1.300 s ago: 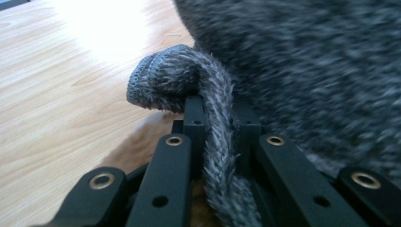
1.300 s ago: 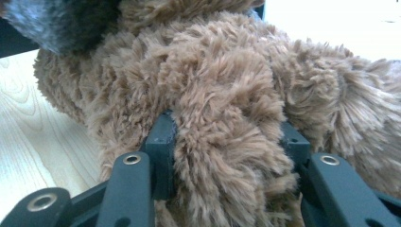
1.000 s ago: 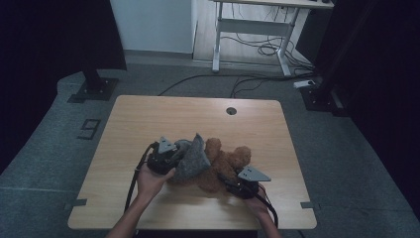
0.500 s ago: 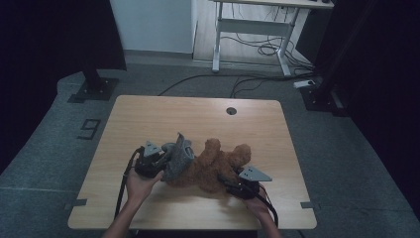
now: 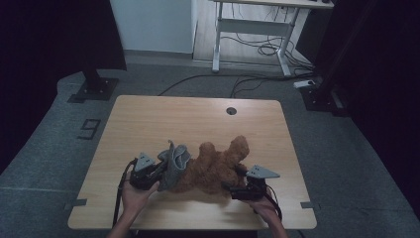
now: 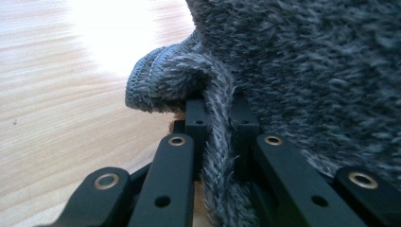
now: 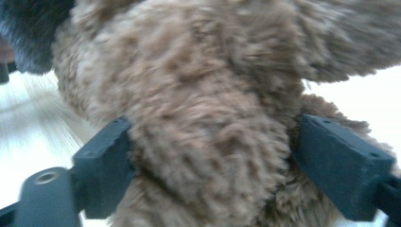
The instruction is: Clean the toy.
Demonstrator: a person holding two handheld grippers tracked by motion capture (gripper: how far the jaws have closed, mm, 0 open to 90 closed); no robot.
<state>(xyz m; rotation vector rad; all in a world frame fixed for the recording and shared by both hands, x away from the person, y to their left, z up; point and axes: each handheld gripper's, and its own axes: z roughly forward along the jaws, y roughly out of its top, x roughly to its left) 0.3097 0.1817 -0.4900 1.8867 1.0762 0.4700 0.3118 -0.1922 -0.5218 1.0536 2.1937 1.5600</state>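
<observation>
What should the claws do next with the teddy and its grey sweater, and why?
Probably the left claw should pull the grey sweater farther away from the brown teddy. It pinches the knit tight, and the right claw's jaws flank the teddy's body.

Both forearms come in from the near edge of the table, hands wrapped around the two black two-jaw grippers. The left black gripper with the grey three-cornered plate (image 5: 148, 171) sits at the near left, pointing right, its cable looping back toward the wrist; in the left gripper view its jaws stand pinched tight together on a fold of the grey fuzzy knit cloth (image 6: 302, 71). The right black gripper with the grey three-cornered plate (image 5: 245, 186) lies at the near right, pointing left; its jaws have just been opening and now stand wide, the brown curly plush toy (image 7: 198, 118) bulging between them.
</observation>
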